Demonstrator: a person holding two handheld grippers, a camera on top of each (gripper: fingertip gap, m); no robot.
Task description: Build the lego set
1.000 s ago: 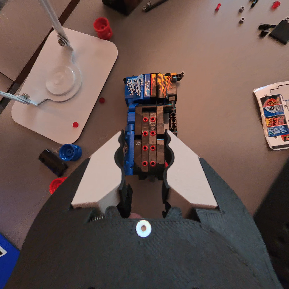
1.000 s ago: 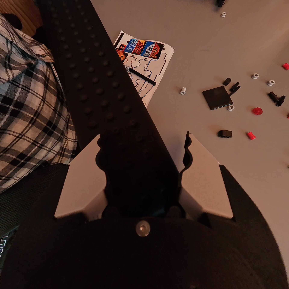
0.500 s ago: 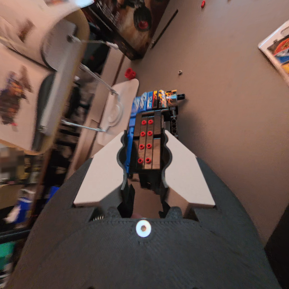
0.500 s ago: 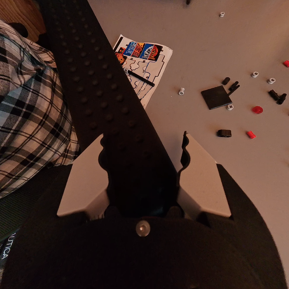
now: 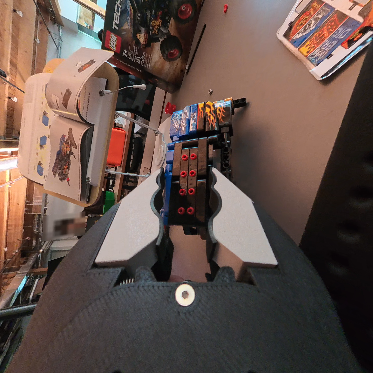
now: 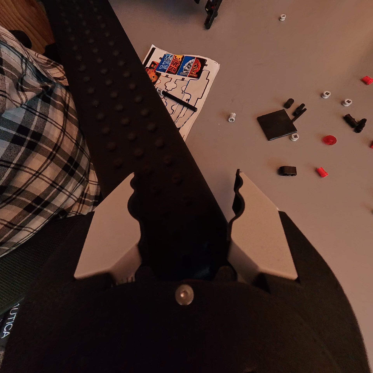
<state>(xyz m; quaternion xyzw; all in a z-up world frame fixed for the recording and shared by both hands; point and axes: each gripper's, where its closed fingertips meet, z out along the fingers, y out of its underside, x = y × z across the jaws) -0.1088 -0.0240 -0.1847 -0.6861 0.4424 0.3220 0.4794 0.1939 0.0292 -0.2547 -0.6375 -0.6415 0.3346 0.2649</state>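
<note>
My left gripper (image 5: 186,171) is shut on the lego truck body (image 5: 189,181), a black and blue block with two rows of red pins on top. Its far end carries blue and orange flame panels (image 5: 210,117). The model is held up, clear of the grey table (image 5: 272,141), and the view is rolled sideways. My right gripper (image 6: 185,173) is open and empty over a black studded strip (image 6: 113,90) at the table's edge. Loose parts lie to its right: a black square plate (image 6: 276,125), a small black beam (image 6: 287,170) and a red pin (image 6: 322,172).
The set's box (image 5: 153,36) and an open instruction booklet (image 5: 66,153) on a stand lie beyond the model. A sticker sheet (image 6: 181,84) carries a black axle (image 6: 178,101). A person's plaid shirt (image 6: 36,131) is at the left. Across from one pair of fingers to the other is roughly 30 cm. My right gripper's tips are some 8 cm from the black square plate (image 6: 276,125).
My left gripper has lifted the truck body off the table and rolled it sideways, which brings the box and booklet into view. My right gripper has barely moved.
</note>
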